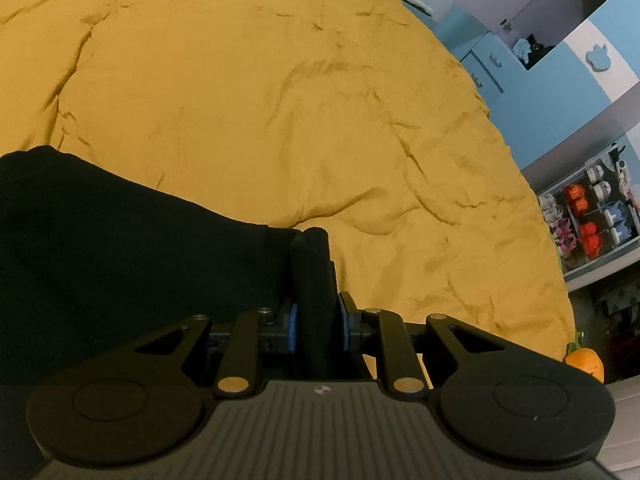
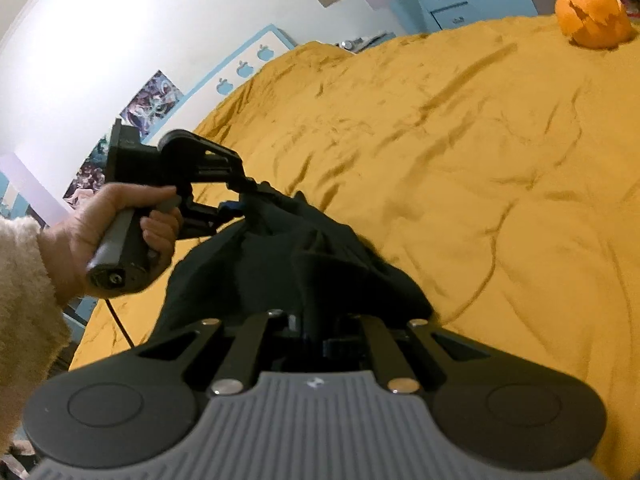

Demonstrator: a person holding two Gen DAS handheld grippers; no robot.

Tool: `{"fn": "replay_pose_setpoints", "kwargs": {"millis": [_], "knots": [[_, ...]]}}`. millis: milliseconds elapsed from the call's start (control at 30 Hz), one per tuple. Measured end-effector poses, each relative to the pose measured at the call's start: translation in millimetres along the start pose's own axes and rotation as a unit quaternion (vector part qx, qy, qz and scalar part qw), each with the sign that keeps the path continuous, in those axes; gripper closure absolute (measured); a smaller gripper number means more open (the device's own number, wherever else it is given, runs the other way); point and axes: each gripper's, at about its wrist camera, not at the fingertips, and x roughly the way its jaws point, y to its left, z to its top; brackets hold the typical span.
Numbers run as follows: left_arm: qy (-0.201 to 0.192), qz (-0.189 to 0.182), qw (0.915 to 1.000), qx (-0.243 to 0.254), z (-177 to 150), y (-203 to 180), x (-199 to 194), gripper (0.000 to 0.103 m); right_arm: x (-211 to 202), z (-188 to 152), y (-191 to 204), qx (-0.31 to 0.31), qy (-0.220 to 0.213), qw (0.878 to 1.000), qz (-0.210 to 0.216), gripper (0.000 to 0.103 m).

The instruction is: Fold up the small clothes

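So there's a black garment [image 2: 280, 264] bunched up over a mustard-yellow bedspread [image 1: 260, 100], pinched at two ends. The left gripper [image 1: 316, 322] has its blue pads narrowed down on a thick rolled fold of the fabric, clamped between them; the rest of the cloth spreads off to the left in that view and runs out of frame, so you can't really tell what kind of clothing it is. The right gripper [image 2: 316, 326] is closed tight, and the dark cloth comes right up into its jaws, but black on black makes the actual fingertips basically impossible to make out. From the right wrist view you also see the person's left hand [image 2: 120, 232] in a fuzzy cream sleeve [image 2: 24, 288] wrapped around the other tool's handle, its tip buried in the fabric. An orange pumpkin-looking thing [image 2: 594, 14] sits far off on the bed, partly cut off in the left view.
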Motion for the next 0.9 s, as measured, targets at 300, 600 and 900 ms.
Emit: {"fn": "replay_pose_setpoints", "kwargs": {"millis": [300, 600, 900], "knots": [[-0.015, 0.005, 0.9999, 0.002, 0, -6, 12, 0.069, -2, -5, 0, 0.011, 0.006, 1.000, -0.001, 0.103], [-0.083, -0.045, 0.9954, 0.019, 22, -14, -62, 0.069, -10, -5, 0, 0.011, 0.008, 1.000, -0.007, 0.094], [-0.090, -0.111, 0.9888, 0.042, -58, 56, -198, 0.067, -47, 8, -12, 0.038, 0.039, 0.998, -0.022, 0.091]]}}
